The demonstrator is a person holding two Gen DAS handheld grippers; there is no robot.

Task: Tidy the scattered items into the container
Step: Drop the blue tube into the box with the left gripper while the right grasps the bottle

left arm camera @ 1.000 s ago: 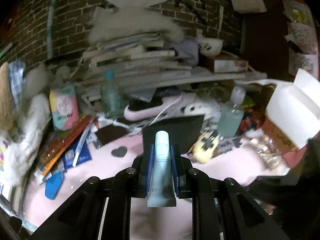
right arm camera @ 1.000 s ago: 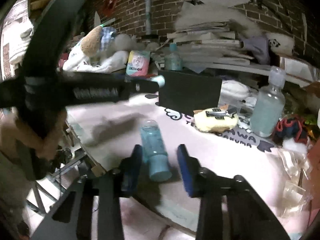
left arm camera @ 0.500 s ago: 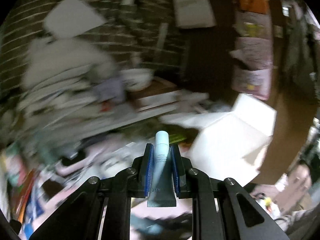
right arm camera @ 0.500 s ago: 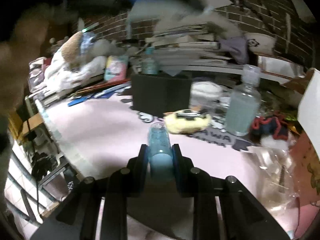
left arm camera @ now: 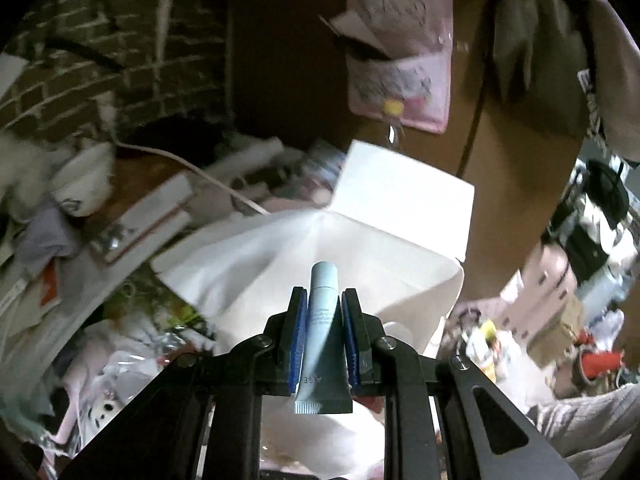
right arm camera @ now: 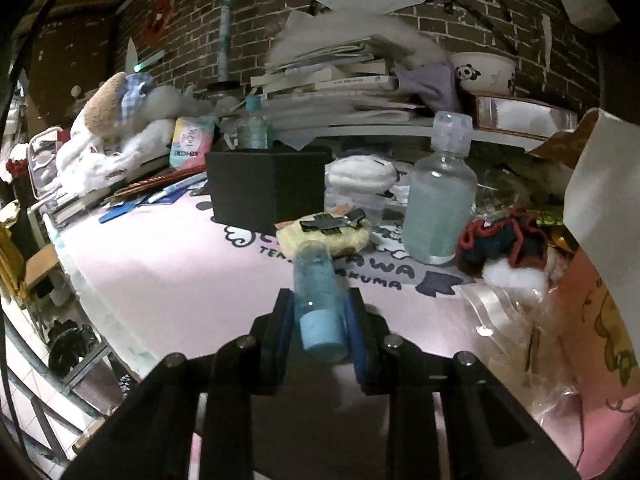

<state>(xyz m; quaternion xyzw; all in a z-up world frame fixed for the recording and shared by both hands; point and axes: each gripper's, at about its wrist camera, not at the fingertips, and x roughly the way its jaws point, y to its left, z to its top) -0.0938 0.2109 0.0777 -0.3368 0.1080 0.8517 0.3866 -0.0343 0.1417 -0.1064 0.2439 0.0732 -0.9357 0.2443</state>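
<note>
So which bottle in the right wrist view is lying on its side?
The small blue bottle between the right gripper's opening jaws; the other two stand upright.

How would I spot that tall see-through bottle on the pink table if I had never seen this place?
Find the pink table mat in front of the brick wall, then the black box standing on it. To the right of the box stands the clear bottle: upright, filled with pale greenish liquid, with a frosted cap, taller than the yellow sponge beside it.

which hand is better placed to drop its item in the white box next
Left. The left gripper holds the pale blue tube with the open white box right beneath its tip. The right gripper, jaws opening around the blue bottle, sits over the pink mat, the box only at its view's edge.
</note>
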